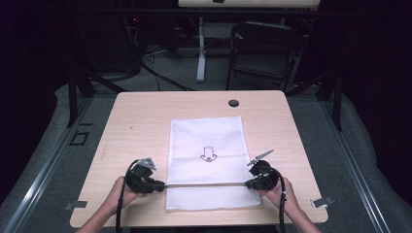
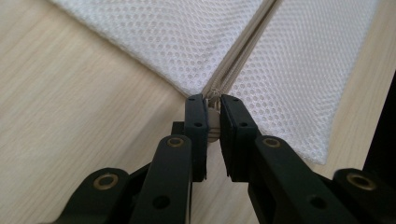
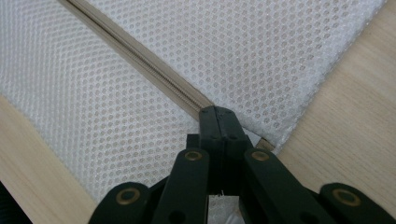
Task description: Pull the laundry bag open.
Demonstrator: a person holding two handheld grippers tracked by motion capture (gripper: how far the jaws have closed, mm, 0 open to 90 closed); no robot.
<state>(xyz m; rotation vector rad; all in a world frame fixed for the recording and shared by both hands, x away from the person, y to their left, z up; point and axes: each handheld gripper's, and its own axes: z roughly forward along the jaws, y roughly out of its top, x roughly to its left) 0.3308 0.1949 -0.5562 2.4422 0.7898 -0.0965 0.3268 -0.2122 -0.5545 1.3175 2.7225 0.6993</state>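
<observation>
- The left gripper [image 2: 213, 106] has its jaws pinched on the small pale zipper pull [image 2: 213, 122] at the left end of the zipper [image 2: 238, 60]; the pull sits squeezed between the two black pads
- The right gripper [image 3: 218, 112] is clamped tight, jaws pressed together on the zipper tape at the bag's right edge
- From the high view, the left gripper [image 1: 160, 185] and the right gripper [image 1: 248, 184] face each other across the bag, each held in a hand coming up from the near edge of the table [image 1: 136, 111]
- The zipper [image 1: 206, 184] runs straight between them, parallel to the near edge
- The white mesh bag [image 1: 206, 136] lies flat in the middle of the table, closer to the near edge than the far one, with a black arrow mark [image 1: 208, 154] printed on it
- A small dark round cap [image 1: 233, 103] sits in the tabletop near the far edge, well apart from the bag
</observation>
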